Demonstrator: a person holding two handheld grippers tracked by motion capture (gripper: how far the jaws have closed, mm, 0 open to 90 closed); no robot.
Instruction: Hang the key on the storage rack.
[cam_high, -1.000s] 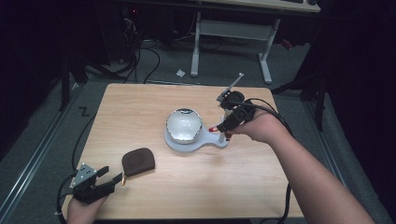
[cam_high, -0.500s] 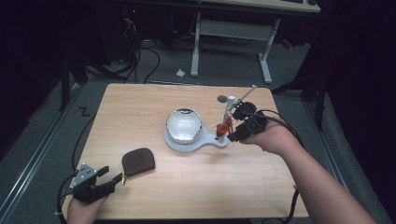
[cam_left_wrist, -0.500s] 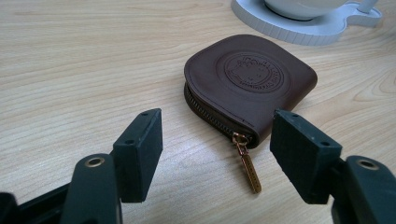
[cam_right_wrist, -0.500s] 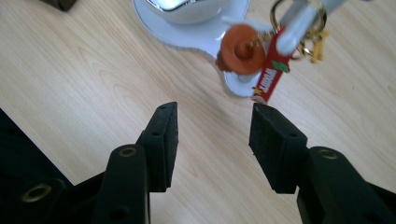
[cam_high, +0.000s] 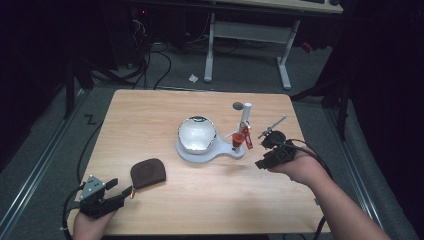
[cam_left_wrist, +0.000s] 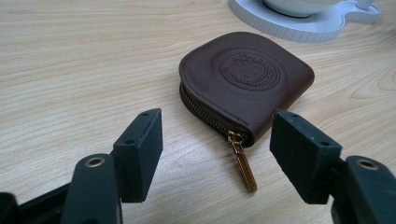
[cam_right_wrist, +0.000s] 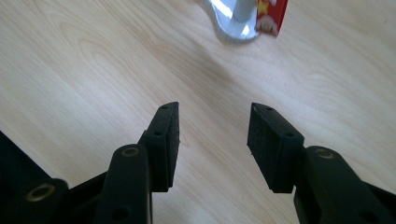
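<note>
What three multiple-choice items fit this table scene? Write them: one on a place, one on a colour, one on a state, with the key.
1. Where does the pouch lie?
A. on the white stand
B. on the table just ahead of the left gripper
C. beside the right gripper

2. What colour is the pouch?
A. brown
B. white
C. red

3. How do the jaws of the right gripper stand?
A. shut on the red tag
B. shut on nothing
C. open, holding nothing

Key: 1 B, the left gripper view shows it on the wood between and beyond the jaws. 2 A, its leather is dark brown with a gold zip pull. 3 C, the right gripper view shows bare table between the parted jaws.
</note>
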